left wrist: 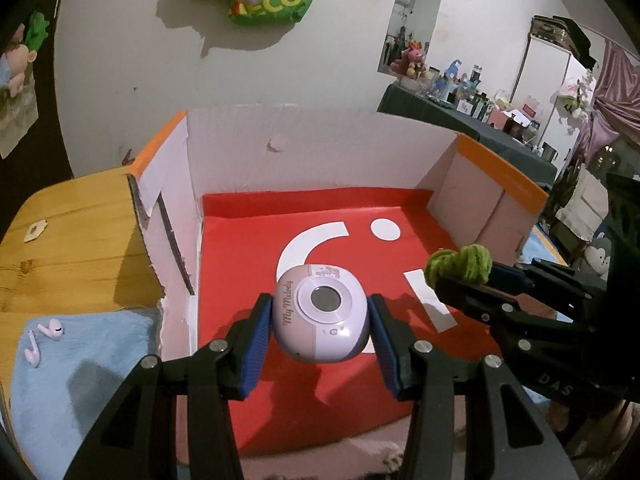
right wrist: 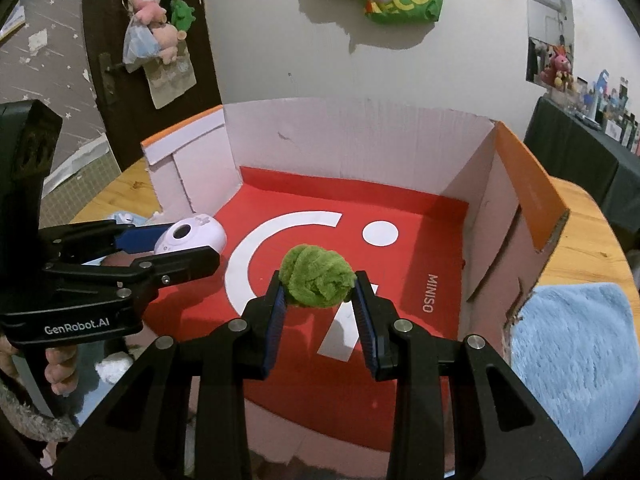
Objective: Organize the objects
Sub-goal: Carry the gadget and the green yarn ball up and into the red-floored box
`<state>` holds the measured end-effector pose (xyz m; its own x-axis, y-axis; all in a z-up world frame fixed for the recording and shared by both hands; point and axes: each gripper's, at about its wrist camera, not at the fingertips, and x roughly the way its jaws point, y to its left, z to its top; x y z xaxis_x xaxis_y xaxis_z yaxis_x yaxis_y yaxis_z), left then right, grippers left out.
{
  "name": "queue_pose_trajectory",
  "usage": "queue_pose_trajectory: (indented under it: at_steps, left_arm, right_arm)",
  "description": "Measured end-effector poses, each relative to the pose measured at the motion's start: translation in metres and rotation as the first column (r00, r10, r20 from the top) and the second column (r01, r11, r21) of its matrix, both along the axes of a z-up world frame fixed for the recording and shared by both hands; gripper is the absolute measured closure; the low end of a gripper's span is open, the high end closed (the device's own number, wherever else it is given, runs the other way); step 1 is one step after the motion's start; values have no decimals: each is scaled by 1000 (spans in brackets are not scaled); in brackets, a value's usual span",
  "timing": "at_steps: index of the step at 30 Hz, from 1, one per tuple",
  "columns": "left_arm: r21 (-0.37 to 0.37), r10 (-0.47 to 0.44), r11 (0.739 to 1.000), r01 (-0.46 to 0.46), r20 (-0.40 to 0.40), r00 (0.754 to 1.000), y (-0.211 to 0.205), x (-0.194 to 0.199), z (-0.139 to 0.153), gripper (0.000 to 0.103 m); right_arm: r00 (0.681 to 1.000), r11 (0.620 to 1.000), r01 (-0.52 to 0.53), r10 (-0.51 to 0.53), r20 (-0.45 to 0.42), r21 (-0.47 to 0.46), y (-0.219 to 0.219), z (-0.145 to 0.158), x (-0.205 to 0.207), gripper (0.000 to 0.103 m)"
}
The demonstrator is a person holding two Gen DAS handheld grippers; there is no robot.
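Left gripper clamps a small lilac toy camera between its blue pads, held above the red floor of an open cardboard box. Right gripper is closed tight on a green fuzzy scrunchie, likewise over the box floor. Two pink earbuds lie on a blue fluffy mat left of the box, on the wooden table.

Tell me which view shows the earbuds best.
The left wrist view: both pink earbuds lie in plain sight on the blue mat beside the box. The right wrist view shows only a small, unclear bit there, behind the left tongs.
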<state>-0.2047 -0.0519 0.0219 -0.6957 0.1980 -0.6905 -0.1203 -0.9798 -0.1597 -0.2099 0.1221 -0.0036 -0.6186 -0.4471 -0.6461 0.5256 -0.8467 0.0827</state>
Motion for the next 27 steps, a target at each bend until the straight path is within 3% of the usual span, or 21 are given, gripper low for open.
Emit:
queue_pose_trajectory:
  at_steps: [11,19,27]
  left_arm:
    - [-17,12,1000,-11,26,1000,-4,-24,-5,53]
    - [-17,33,999,-32,34,999,-7,-34,-6,53]
    - [-49,31,998,-28,57,998,-4,-38,-11,53]
  right_arm:
    - [1000,1000,2,-2,16,18,-5,-9,-15,72]
    - [998,999,10,-7,-68,42,-8,8,-10,72]
    - [1000,999,-5,5,10,37,-13,-8,-30,72]
